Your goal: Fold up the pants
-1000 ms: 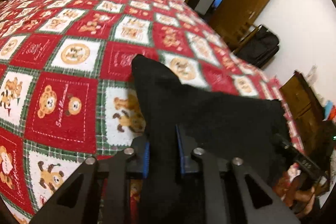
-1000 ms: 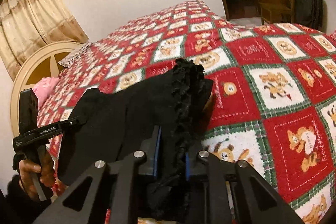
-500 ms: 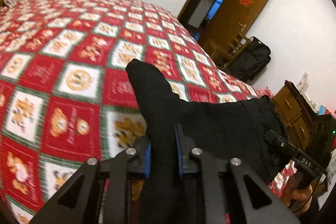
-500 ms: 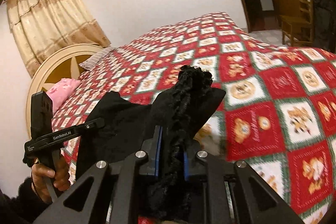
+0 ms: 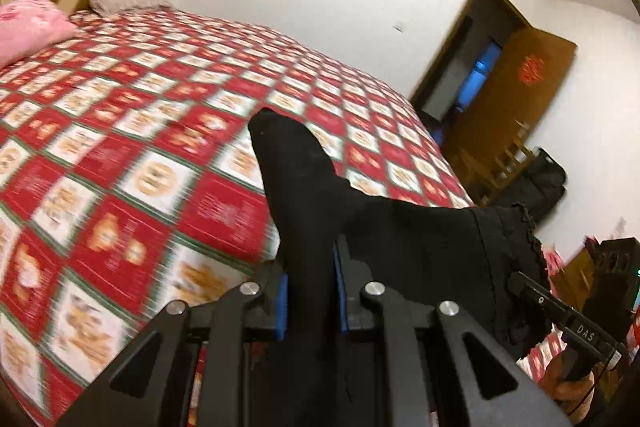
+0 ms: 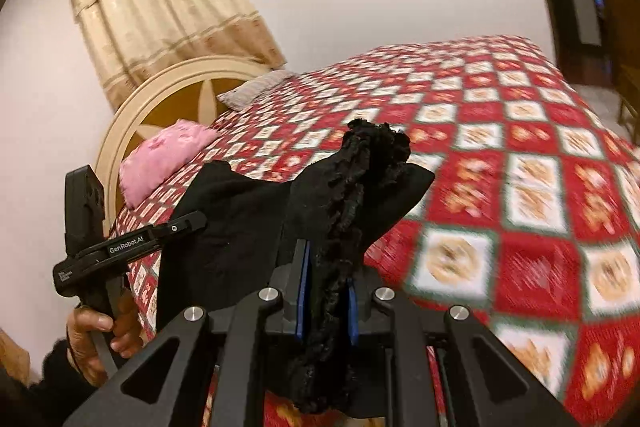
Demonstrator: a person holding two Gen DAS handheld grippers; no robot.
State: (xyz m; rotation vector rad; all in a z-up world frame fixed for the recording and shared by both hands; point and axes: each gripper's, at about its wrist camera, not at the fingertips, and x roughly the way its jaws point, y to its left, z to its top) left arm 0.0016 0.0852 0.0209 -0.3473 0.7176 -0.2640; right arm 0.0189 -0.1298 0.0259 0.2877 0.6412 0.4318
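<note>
At the far left, in the right wrist view, a hand [image 6: 94,337] grips the handle of the left tool [image 6: 188,223], whose black body bears a white label. Behind it stand a pale curtain [image 6: 168,7] and a round cream headboard [image 6: 160,95], with a pink pillow [image 6: 168,157] and a grey pillow [image 6: 256,89] at the head of the bed.

The pants [image 6: 248,227] are black and hang in the air above the bed, stretched between the two tools. In the left wrist view the left tool [image 5: 310,291] is closed on a bunched fold of the pants [image 5: 400,239], the blue pads [image 5: 282,307] pressed against the cloth on both sides, and a point of cloth stands up past the fingers. Beneath lies the blanket [image 5: 132,155], a red, white and green check with bear pictures, partly blurred.

Further right, the right tool [image 6: 325,303] is closed on the frilled, lace-edged part of the pants, which sticks up above its blue pads [image 6: 302,291] and also hangs down below them. In the left wrist view the right tool [image 5: 524,285] shows at the lace edge, its handle marked with white letters. Beyond it are an open brown door [image 5: 516,99], a wooden chair [image 5: 504,167] and a black bag [image 5: 540,187] against the white wall.
</note>
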